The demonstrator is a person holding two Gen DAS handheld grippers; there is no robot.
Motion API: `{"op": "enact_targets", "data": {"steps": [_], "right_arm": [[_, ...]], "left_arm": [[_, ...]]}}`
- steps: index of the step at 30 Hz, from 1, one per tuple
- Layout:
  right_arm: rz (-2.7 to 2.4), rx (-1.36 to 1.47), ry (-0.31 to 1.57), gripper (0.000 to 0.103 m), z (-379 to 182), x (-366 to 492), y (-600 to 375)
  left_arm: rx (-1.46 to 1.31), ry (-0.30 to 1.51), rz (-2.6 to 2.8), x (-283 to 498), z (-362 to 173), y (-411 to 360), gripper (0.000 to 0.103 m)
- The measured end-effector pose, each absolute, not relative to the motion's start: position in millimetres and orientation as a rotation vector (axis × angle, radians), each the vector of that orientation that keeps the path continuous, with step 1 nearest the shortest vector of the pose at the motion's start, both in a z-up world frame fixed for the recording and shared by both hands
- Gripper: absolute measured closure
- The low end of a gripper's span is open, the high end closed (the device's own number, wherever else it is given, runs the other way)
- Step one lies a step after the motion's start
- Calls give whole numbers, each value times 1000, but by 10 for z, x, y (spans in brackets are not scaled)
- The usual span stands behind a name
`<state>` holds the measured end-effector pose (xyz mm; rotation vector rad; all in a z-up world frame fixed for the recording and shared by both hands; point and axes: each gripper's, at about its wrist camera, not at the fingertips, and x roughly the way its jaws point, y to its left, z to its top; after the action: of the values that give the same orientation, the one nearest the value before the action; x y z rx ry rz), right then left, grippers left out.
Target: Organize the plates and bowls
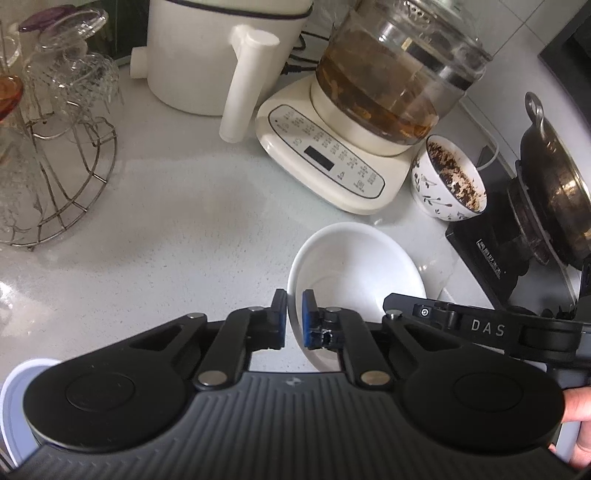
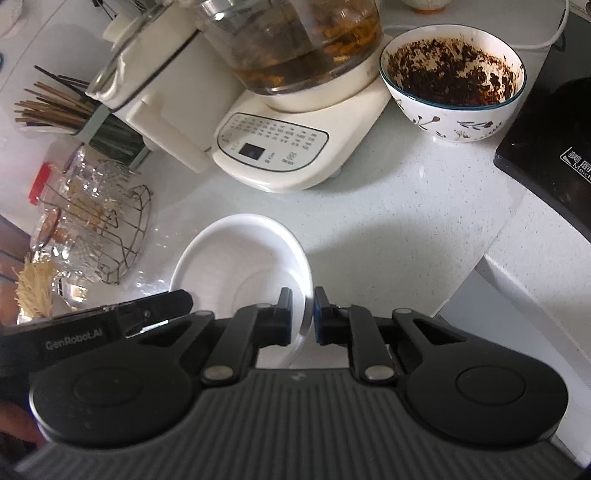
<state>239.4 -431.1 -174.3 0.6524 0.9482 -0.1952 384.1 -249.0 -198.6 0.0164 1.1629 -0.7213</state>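
White bowl [image 1: 354,266] rim clamped by both jaws ("DAS" and "GenRobot.AI" printed on grippers).

I see a pale speckled worktop [image 1: 155,206] that shines in patches under soft daylight from the left. At the back stands a white appliance [image 1: 207,55] with a long handle, and beside it a cream kettle base [image 1: 332,162] with a button panel carries a glass pot [image 1: 399,70] of brown liquid. A wire rack [image 1: 70,173] of upturned glasses stands to the left. A black cooktop [image 2: 554,155] lies on the right with a dark pan [image 1: 557,184] on it. White wall tiles [image 1: 524,22] rise behind. A holder of chopsticks [image 2: 55,107] stands far back.
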Motion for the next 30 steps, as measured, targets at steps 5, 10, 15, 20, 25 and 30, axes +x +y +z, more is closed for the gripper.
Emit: {"op": "enact_targets", "data": {"steps": [5,10,15,20,25,30], "right_arm": [[-174,637,925,89,-1601,2324,-4249],[-160,625,896,89,-1457,2271,-4174],[-160,506,862,89,-1277,2232,-4006],[-139,492,849,89,-1201,2197,-3903],[-124,512,855,89,-1174,2150,-3795],[-114,515,849,89,-1085,2125,-3651]], "left_arm": [[-27,1148,-710,3800,-1830,-2374,93],[-46,1125,-698,3716,-1686,-2270,93],[-81,1114,-702,3640,-1598,-2114,93],[-85,1099,-676,3575,-1541,-1966,93],[-99,1101,-663,3521,-1472,-1797,93],[-105,1094,-656,3474,-1361,-1636,93]]}}
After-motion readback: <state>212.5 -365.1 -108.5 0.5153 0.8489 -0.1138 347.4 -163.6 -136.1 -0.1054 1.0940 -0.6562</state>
